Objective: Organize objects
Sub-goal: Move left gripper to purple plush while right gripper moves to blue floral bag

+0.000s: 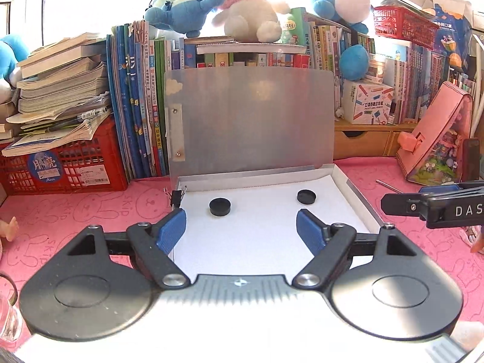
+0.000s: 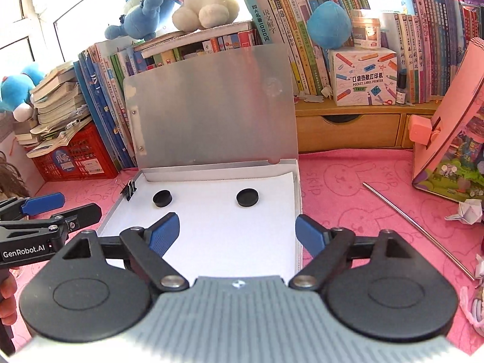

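Observation:
An open file box (image 1: pixel 360 199) (image 2: pixel 298 187) lies on the pink mat, its translucent grey lid (image 1: pixel 251 118) (image 2: pixel 211 106) standing upright against the books. White paper (image 1: pixel 257 236) (image 2: pixel 217 230) lines its bottom. Two black round discs rest on the paper near the back, one to the left (image 1: pixel 220 206) (image 2: pixel 162 198) and one to the right (image 1: pixel 307 196) (image 2: pixel 247 197). A black binder clip (image 1: pixel 177 196) (image 2: pixel 129 189) grips the box's left rim. My left gripper (image 1: pixel 241 230) hovers open above the paper, nothing between its blue pads. My right gripper (image 2: pixel 236 231) is likewise open and empty over the box.
Rows of books (image 1: pixel 136 99), a red crate (image 1: pixel 63 163) under stacked booklets, and plush toys (image 1: pixel 245 3) crowd the back. A wooden drawer shelf (image 2: pixel 348 130) and a pink slanted stand (image 2: pixel 453 127) sit to the right. A thin metal rod (image 2: pixel 417 227) lies on the mat (image 2: pixel 348 196).

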The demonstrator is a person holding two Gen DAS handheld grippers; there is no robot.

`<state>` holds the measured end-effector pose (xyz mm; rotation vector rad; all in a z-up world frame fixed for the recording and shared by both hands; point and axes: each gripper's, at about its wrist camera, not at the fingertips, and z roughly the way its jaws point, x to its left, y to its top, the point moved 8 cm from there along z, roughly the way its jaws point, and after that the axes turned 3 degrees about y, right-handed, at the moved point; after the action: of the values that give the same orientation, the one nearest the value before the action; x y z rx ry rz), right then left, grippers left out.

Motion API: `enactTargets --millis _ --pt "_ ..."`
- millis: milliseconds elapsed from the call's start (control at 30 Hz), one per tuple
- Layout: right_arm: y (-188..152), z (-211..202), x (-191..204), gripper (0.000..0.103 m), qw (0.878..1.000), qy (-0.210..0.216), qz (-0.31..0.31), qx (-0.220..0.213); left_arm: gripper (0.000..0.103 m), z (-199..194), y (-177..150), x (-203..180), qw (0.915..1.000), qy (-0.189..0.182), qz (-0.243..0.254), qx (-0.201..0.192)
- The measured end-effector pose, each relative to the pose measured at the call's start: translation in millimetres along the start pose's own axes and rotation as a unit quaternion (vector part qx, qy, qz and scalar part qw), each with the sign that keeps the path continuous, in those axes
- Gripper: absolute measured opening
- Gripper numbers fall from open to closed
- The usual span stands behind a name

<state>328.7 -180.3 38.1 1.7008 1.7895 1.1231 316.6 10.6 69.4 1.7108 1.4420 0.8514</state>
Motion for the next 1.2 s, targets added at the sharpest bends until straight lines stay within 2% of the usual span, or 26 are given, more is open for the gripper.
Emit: enactTargets --millis 167,433,567,700,967,1100,1200 --pt "-27 -42 12 0.095 1.0 0.002 -0.024 -0.015 0.084 -41 -37 -11 0.9999 -0.012 0.002 -0.004" --pt "-73 -98 19 0.1 0.998 0.015 -0.038 -0.048 0.089 -99 -96 -26 0.9992 -0.017 0.0 -0.036" --pt "-102 -118 25 0.101 0.996 0.004 -0.058 -0.065 0.089 -119 -124 -28 0.9991 -0.008 -0.009 -0.042" --pt "-130 -129 27 0.101 0.996 -0.005 -0.062 -0.069 0.089 -131 -150 -24 0.9987 0.002 -0.032 -0.038" --pt "-180 -143 26 0.101 0.995 -0.042 -0.054 -0.075 0.089 -149 -190 -14 0.9971 0.059 -0.024 -0.04" --pt "-195 -145 25 0.101 0.993 -0.063 -0.051 -0.08 0.09 -153 -201 -8 0.9968 0.062 -0.038 -0.034" --pt "-202 -147 25 0.101 0.992 -0.076 -0.051 -0.086 0.09 -156 -207 -7 0.9966 0.067 -0.03 -0.036"
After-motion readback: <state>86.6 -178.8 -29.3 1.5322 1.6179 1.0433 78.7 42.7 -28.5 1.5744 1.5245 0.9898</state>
